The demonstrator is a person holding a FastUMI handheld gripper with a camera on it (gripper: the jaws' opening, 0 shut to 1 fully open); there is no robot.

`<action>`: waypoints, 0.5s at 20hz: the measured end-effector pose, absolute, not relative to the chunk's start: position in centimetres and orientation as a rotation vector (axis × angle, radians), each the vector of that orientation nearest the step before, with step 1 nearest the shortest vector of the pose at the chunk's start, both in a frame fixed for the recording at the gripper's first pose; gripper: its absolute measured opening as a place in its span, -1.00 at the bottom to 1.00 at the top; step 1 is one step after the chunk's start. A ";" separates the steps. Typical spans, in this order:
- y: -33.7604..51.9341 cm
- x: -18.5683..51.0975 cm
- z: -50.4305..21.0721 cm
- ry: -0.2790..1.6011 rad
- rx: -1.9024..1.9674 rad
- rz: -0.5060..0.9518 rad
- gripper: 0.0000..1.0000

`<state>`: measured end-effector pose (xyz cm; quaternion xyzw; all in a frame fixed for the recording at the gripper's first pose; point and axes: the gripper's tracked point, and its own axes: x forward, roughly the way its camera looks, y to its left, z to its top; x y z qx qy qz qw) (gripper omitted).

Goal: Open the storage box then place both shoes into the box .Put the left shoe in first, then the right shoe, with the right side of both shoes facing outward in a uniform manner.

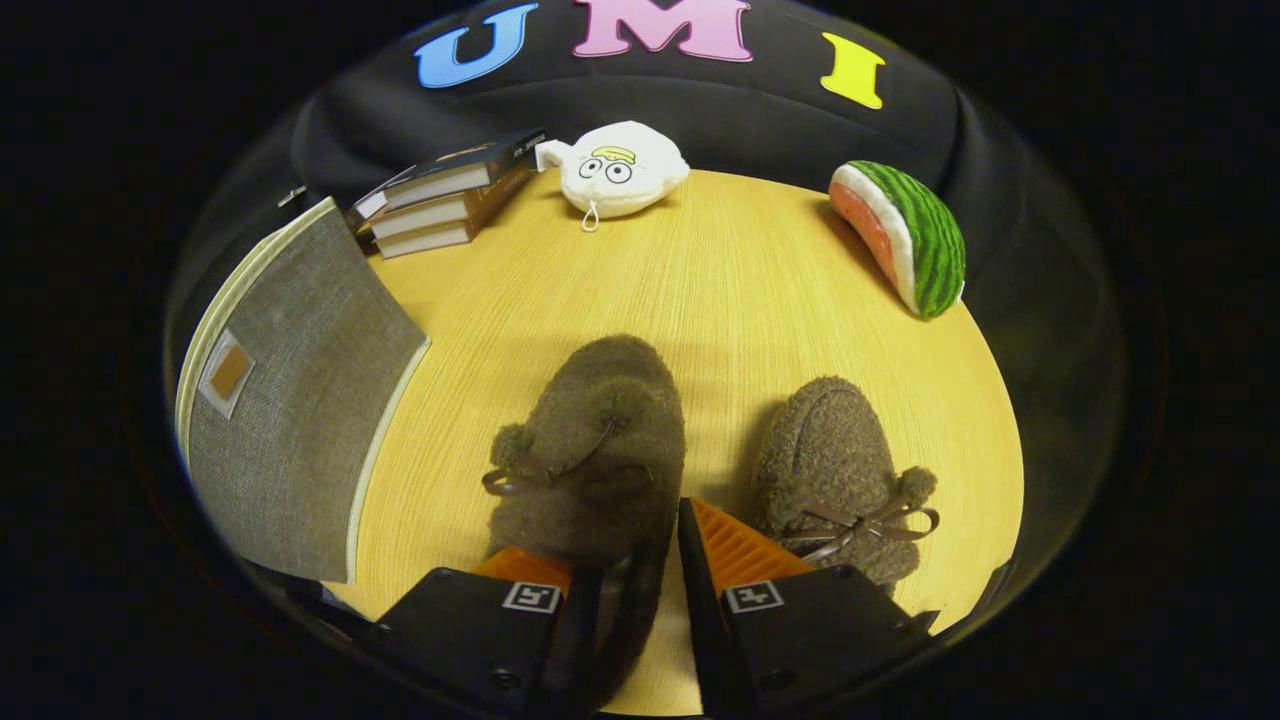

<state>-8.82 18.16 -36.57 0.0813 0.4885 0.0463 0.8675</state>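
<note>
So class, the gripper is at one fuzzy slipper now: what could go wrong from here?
1. The gripper fingers straddle only the edge of the nearer slipper; a grip on soft fleece there may slip or let it dangle.
2. The storage box looks closed, so grabbing a shoe now may skip a step.
3. Lifting could nudge the other slipper close beside it.

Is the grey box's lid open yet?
No, the grey box lies closed beside the two slippers, with the claw around one slipper's edge.

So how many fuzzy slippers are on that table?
2. One brown slipper sits between the tongs, its heel edge inside their grip. The other slipper lies just beside it, past the right-hand tong, untouched.
</note>
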 end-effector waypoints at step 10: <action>17.0 -8.6 -32.2 1.019 0.287 0.028 -0.82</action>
